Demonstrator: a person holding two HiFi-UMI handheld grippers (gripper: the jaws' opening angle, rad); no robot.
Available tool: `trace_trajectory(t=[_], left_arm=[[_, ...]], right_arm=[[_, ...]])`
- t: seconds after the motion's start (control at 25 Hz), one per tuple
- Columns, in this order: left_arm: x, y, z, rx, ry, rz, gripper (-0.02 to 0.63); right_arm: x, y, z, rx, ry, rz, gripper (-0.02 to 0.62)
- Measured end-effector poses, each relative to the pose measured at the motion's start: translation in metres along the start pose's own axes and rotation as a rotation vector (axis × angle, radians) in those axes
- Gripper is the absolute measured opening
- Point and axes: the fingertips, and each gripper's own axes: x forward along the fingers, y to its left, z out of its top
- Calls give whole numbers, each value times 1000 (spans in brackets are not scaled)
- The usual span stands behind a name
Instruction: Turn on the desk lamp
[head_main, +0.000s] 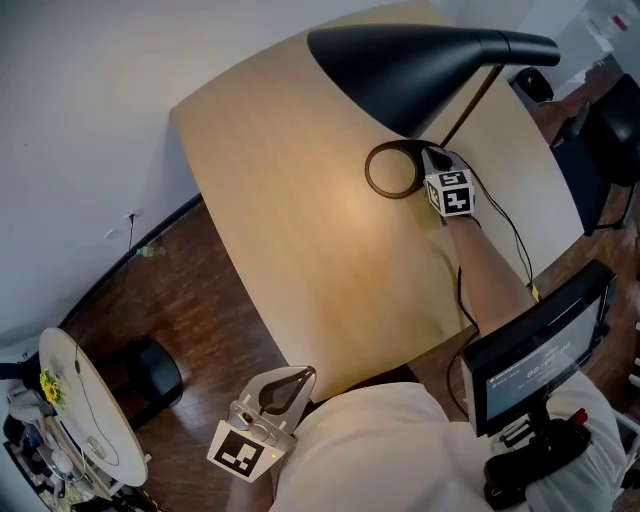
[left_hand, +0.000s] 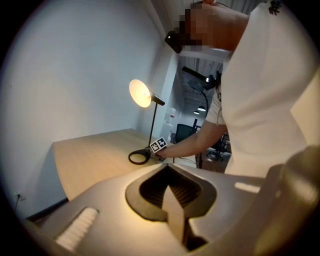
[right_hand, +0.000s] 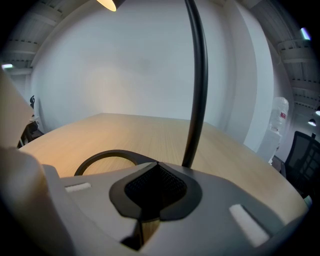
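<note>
The desk lamp has a black cone shade (head_main: 420, 60), a thin stem (head_main: 470, 105) and an open ring base (head_main: 392, 170) on the wooden table (head_main: 300, 250). It is lit: a warm glow lies on the table, and the shade (left_hand: 140, 93) shines in the left gripper view. My right gripper (head_main: 432, 158) is shut, its tips at the ring base (right_hand: 105, 157) right beside the stem (right_hand: 197, 85). My left gripper (head_main: 290, 378) is shut and holds nothing. It hangs off the table's near edge, close to my body.
A black cable (head_main: 510, 225) runs from the lamp base along the table's right edge. A screen on a stand (head_main: 540, 345) is at lower right. A round white table (head_main: 85, 405) and a black stool (head_main: 150, 375) stand on the floor at lower left.
</note>
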Motion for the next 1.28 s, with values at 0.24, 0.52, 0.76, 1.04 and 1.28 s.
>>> trace_trajectory(t=[0.24, 0.52, 0.76, 1.04, 1.28], left_arm=[[-5, 5, -4, 25, -7, 0, 17], [-46, -8, -4, 98, -82, -21, 17], [-80, -28, -15, 177, -138, -107, 17], [-136, -62, -52, 271, -160, -234, 17], [-179, -93, -97, 279, -145, -341, 17]], right_arm=[[-25, 23, 11, -23, -45, 33, 3], [-137, 96, 24, -44, -111, 98, 3], [-244, 162, 25, -59, -169, 114, 3], [-389, 236, -14, 17, -199, 69, 3], [-487, 309, -52, 61, -188, 51, 3]])
